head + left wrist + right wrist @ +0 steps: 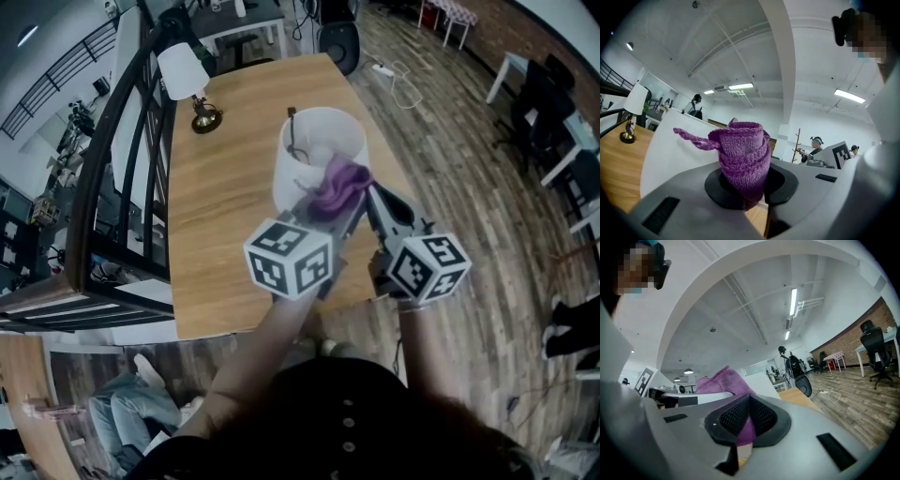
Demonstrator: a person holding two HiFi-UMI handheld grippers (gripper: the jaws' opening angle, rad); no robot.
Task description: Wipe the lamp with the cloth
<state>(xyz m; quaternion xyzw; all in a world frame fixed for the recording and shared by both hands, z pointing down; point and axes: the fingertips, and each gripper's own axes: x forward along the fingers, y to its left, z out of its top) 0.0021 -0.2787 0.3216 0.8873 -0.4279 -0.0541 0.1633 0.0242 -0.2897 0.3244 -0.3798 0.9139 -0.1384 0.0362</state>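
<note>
From the head view, the lamp (309,159) stands on the counter (225,234) close to the person, its white shade open upward, and the purple cloth (337,186) lies bunched against the near rim of the shade. The left gripper (330,214) and right gripper (377,202) reach forward side by side from bent arms, tips angled in toward each other and meeting at the cloth. With both pressing at the top of the shade, a hard push could likely tip the lamp or slide it away across the counter. A second lamp (184,70) stands well apart at the far end. In the left gripper view, the jaws of the left gripper (749,187) are closed on a rolled wad of cloth (743,157), which sticks up with a loose tail; the shade (670,150) fills the space just behind it. That tail could snag on the rim during a stroke. In the right gripper view, the right gripper (746,425) pinches only a thin edge of cloth (721,380) between nearly closed jaws, pointing level and forward. If the two pull apart, that thin edge would probably slip out.
</note>
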